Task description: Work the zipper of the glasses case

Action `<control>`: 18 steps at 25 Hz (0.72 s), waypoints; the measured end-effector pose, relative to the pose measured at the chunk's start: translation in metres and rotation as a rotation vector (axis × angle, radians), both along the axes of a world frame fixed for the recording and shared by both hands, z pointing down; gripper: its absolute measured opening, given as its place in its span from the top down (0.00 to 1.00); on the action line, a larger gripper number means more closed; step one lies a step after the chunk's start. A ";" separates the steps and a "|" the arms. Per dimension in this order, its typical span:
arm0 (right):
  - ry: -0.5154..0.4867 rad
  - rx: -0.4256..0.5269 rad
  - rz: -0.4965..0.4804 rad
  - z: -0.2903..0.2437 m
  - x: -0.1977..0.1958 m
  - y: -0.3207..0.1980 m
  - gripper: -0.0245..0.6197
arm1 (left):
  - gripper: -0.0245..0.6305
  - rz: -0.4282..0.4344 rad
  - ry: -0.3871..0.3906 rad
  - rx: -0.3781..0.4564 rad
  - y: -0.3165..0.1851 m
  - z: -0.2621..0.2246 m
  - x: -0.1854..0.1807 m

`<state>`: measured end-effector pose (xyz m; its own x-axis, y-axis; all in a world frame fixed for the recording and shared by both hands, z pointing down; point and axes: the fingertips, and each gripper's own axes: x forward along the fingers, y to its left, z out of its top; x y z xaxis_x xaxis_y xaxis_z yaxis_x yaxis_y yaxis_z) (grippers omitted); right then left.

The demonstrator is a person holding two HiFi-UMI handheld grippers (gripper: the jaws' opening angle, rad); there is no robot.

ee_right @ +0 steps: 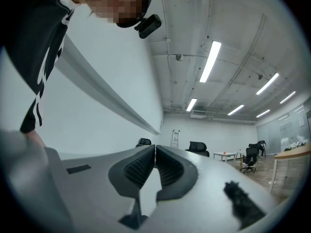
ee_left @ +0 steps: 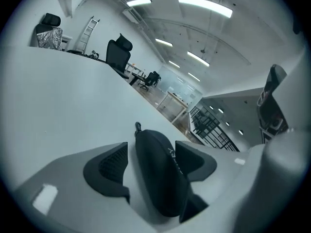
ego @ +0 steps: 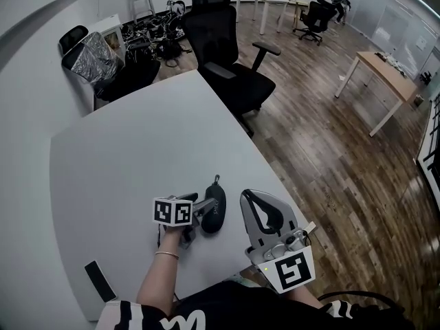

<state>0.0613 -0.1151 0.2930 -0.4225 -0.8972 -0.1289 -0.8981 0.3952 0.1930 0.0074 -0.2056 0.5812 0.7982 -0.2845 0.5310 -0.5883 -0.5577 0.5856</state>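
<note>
A black oval glasses case [ego: 214, 198] lies on the grey table [ego: 130, 157], with its zipper pull [ego: 216, 179] at the far end. My left gripper [ego: 201, 216] straddles the near half of the case. In the left gripper view the case [ee_left: 158, 174] lies between the two dark pads [ee_left: 109, 171]. The left pad stands apart from it and the right pad is close beside it, so the jaws are open. My right gripper [ego: 247, 198] hovers just right of the case, its pads [ee_right: 138, 169] closed together with nothing between them.
A black office chair [ego: 230, 53] stands at the table's far edge, and a chair with a silvery cover [ego: 93, 57] at the back left. A flat black strip [ego: 100, 280] lies near the table's front left corner. The table's right edge drops to wooden floor [ego: 330, 157].
</note>
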 end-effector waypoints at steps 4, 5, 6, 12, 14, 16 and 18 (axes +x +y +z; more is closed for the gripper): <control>-0.006 -0.018 0.004 0.009 0.009 -0.001 0.95 | 0.48 0.042 -0.036 -0.032 0.005 0.018 0.017; -0.009 -0.023 0.004 0.011 0.010 -0.001 0.95 | 0.47 0.056 -0.048 -0.028 0.007 0.019 0.024; -0.014 -0.025 0.004 0.012 0.012 -0.001 0.95 | 0.46 0.074 -0.066 -0.019 0.008 0.019 0.031; -0.081 -0.001 0.006 0.006 0.026 0.000 0.95 | 0.35 0.159 -0.176 0.010 0.020 0.028 0.069; -0.074 -0.012 0.013 0.007 0.030 -0.001 0.95 | 0.35 0.173 -0.192 -0.021 0.023 0.032 0.077; -0.065 -0.018 0.017 0.009 0.034 -0.002 0.95 | 0.35 0.190 -0.208 -0.035 0.025 0.033 0.083; -0.084 -0.015 0.016 0.008 0.037 -0.002 0.95 | 0.35 0.197 -0.212 -0.052 0.029 0.036 0.090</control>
<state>0.0984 -0.1175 0.3012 -0.3966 -0.9057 -0.1495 -0.9170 0.3834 0.1103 0.0970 -0.1763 0.6172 0.7049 -0.1030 0.7018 -0.5839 -0.6460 0.4917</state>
